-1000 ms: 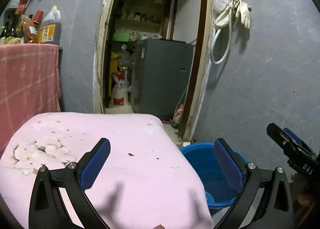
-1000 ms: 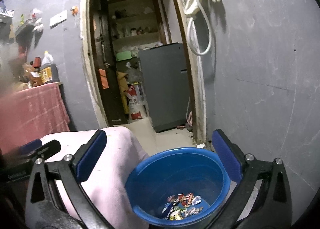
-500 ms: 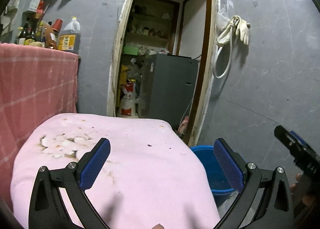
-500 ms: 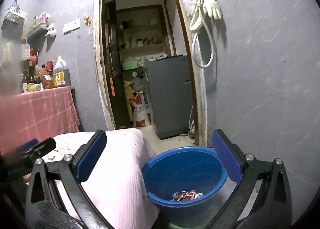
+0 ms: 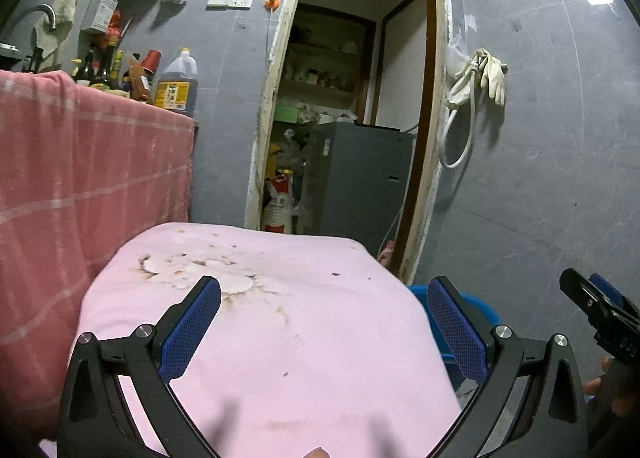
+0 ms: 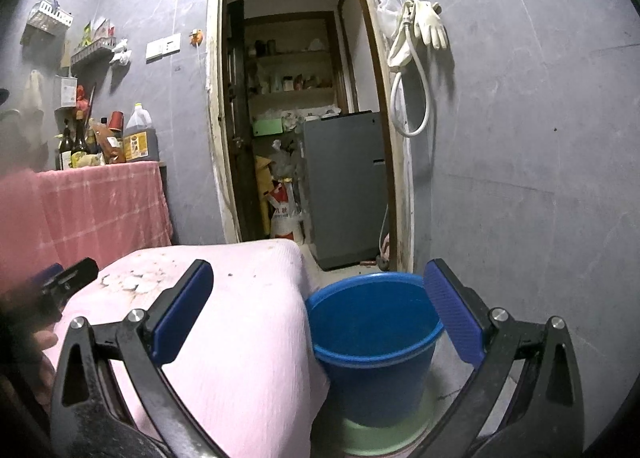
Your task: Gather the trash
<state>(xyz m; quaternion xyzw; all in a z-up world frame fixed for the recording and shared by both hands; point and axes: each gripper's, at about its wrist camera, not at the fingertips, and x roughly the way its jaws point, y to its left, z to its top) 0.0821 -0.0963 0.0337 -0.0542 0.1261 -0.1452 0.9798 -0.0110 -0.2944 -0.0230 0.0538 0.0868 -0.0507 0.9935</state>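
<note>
A blue bucket stands on the floor to the right of a low table under a pink cloth; its inside is hidden below the rim. My right gripper is open and empty, spanning the table's corner and the bucket. In the left wrist view my left gripper is open and empty above the pink cloth, which carries stains and a few dark specks. Only a sliver of the bucket shows past its right finger. The right gripper appears at the far right.
A counter draped in red checked cloth with bottles and an oil jug stands to the left. Ahead, a doorway opens onto a grey fridge and sacks. A hose and gloves hang on the grey wall.
Both views have sunk lower and tipped up. The wrappers inside the bucket, visible before, are now hidden behind its rim. Both grippers stayed open.
</note>
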